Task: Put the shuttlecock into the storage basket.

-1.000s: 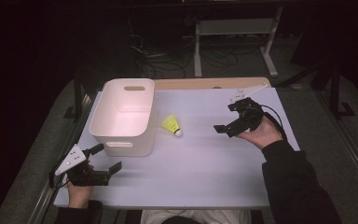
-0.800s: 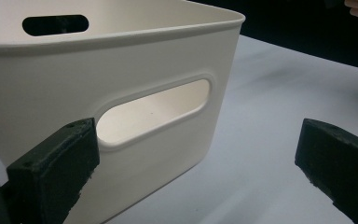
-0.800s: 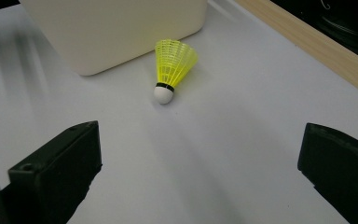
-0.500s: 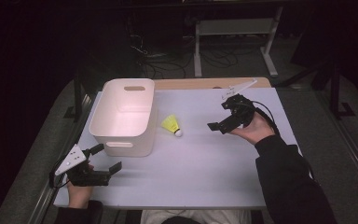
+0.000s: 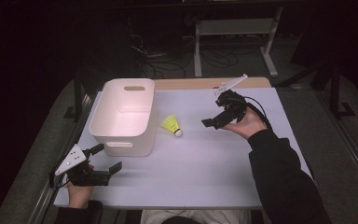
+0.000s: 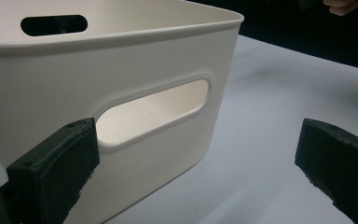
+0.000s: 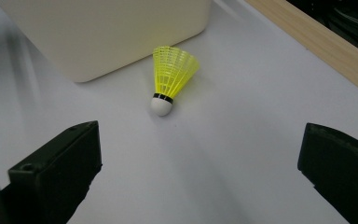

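A yellow shuttlecock (image 5: 171,124) with a white cork lies on its side on the white table, just right of a white plastic bin (image 5: 121,116). My right gripper (image 5: 216,114) hovers to the right of the shuttlecock, open and empty, tilted down toward it. In the right gripper view the shuttlecock (image 7: 172,77) lies ahead, between the lines of the wide-apart jaws and beyond their tips, cork toward me. My left gripper (image 5: 106,158) rests near the front left corner, open and empty. In the left gripper view it faces the bin's (image 6: 121,60) near wall with its handle slot.
The bin is empty inside. A wooden strip (image 5: 205,83) runs along the table's far edge, also seen in the right gripper view as a wooden strip (image 7: 326,51). Bare table top (image 5: 191,163) spreads across the middle and front. A metal stand (image 5: 233,28) is beyond the table.
My right gripper has moved left toward the shuttlecock and tipped downward. The left gripper, bin and shuttlecock have not moved.
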{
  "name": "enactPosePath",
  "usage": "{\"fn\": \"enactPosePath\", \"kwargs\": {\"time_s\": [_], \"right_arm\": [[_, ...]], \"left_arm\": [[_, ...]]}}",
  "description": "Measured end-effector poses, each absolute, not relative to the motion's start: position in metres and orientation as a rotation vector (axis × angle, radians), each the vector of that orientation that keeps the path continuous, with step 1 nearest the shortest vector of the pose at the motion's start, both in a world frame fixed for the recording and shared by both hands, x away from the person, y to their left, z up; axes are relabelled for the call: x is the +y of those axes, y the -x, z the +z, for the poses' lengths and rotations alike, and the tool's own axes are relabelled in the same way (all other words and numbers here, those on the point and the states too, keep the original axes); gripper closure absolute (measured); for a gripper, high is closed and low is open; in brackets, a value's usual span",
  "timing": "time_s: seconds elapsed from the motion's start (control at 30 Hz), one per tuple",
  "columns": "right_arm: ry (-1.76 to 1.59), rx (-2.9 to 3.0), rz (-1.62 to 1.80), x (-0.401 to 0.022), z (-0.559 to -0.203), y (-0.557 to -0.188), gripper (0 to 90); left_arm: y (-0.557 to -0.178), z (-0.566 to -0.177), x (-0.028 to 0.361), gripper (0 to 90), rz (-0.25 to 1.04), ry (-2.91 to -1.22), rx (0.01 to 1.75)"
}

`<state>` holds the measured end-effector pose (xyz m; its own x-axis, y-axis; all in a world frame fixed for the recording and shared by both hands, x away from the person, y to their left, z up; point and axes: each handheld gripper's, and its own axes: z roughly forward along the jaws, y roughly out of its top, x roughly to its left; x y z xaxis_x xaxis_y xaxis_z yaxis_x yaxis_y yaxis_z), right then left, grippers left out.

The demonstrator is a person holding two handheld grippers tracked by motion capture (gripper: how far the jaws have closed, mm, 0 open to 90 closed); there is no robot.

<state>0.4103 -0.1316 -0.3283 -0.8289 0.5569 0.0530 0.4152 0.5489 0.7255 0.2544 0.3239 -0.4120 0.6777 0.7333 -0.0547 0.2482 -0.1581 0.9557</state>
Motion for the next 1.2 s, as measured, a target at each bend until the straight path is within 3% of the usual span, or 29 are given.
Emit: {"fn": "enactPosePath", "kwargs": {"time_s": [1.2], "right_arm": [[-0.771, 2.695, 1.098, -0.09, -0.361, -0.434, 0.0]], "left_arm": [[-0.255, -0.412, 0.324, 0.0, 0.511, -1.724, 0.792]]}}
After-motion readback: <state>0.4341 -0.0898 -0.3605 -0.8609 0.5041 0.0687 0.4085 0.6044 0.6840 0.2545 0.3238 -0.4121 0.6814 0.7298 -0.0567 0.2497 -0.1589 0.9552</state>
